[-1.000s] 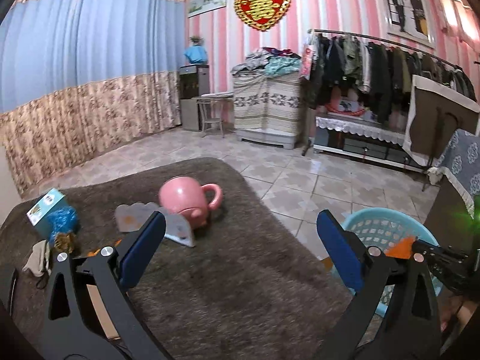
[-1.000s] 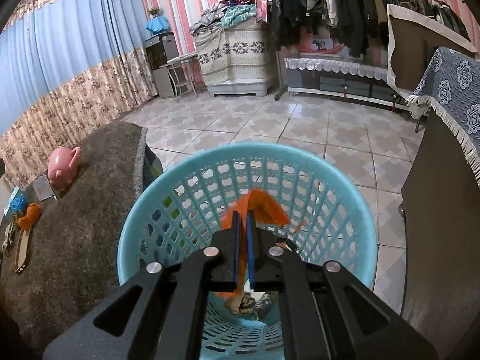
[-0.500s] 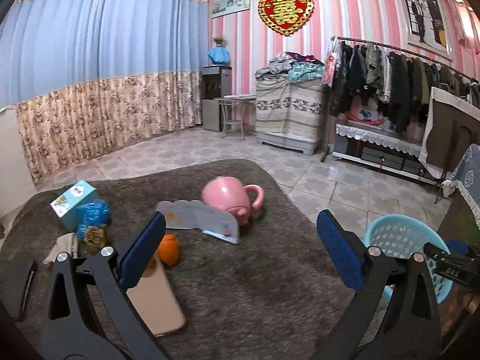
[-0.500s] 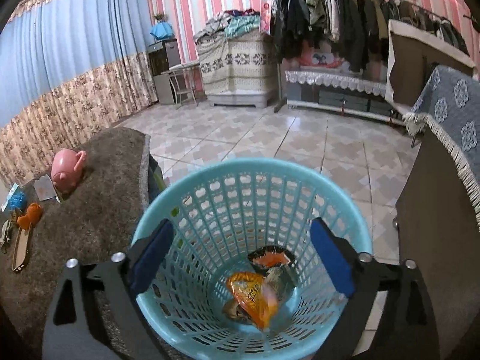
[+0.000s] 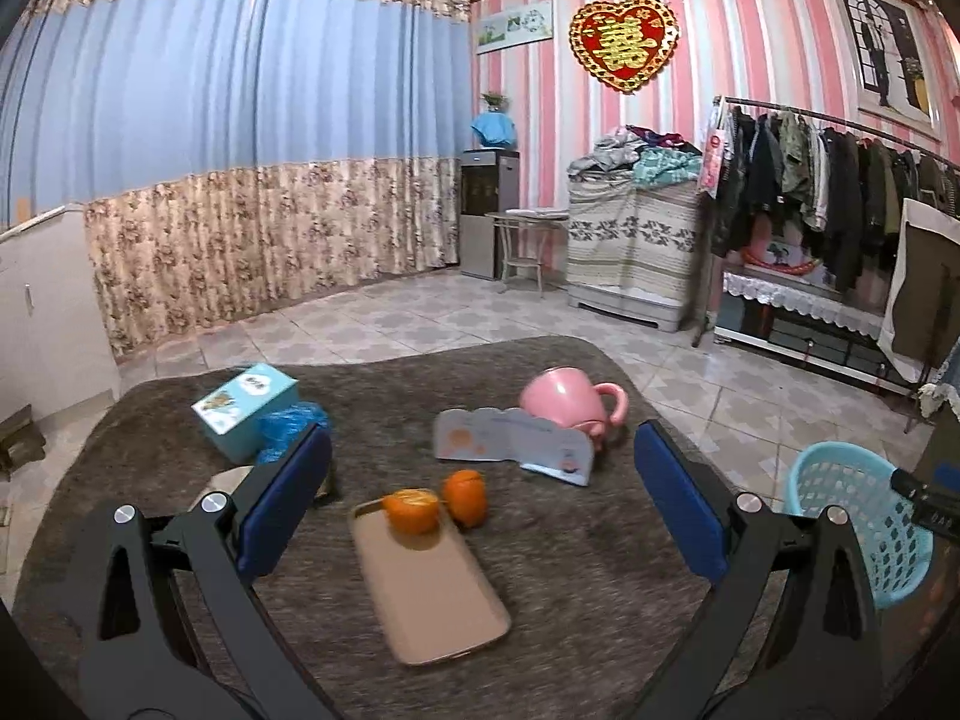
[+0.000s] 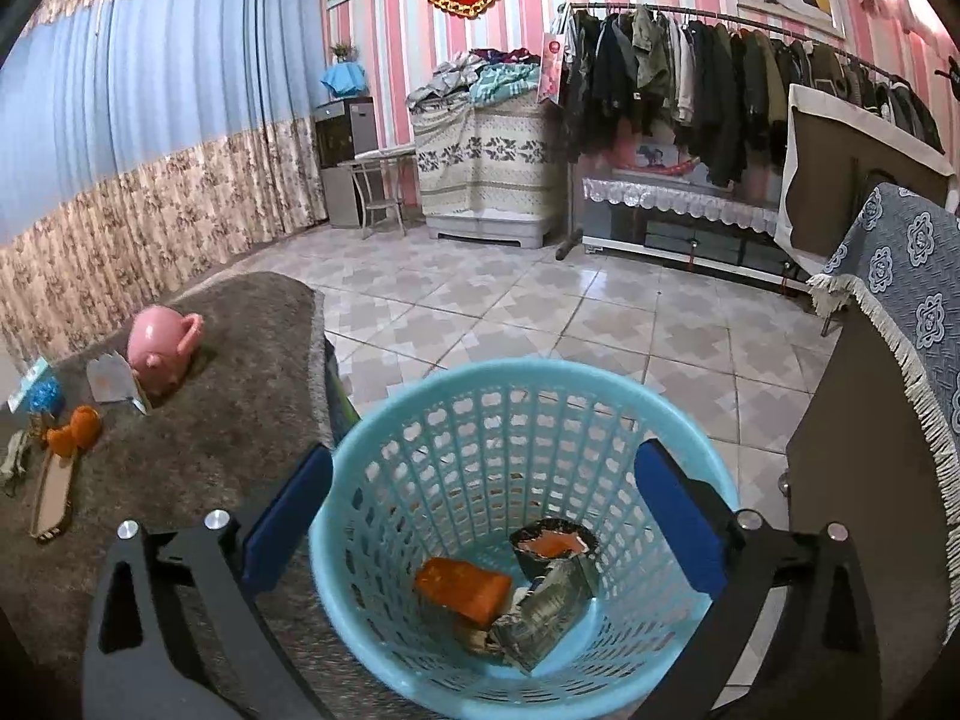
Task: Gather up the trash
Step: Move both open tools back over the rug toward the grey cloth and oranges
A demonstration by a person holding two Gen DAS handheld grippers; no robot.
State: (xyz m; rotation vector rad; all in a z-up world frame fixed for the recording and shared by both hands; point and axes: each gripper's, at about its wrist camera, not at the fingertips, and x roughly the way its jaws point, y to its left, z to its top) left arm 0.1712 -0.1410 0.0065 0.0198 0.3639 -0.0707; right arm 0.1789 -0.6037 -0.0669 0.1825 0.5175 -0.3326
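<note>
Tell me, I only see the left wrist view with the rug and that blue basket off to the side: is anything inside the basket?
Observer: Yes. The right wrist view looks down into the basket; an orange wrapper lies at the bottom.
Operator: Only that?
Observer: No, a silvery crumpled packet lies beside it, and a dark cup with an orange inside.
Operator: Is the right gripper carrying something?
Observer: No. The right gripper is above the basket, its jaws opening wide with nothing gripped between them.
</note>
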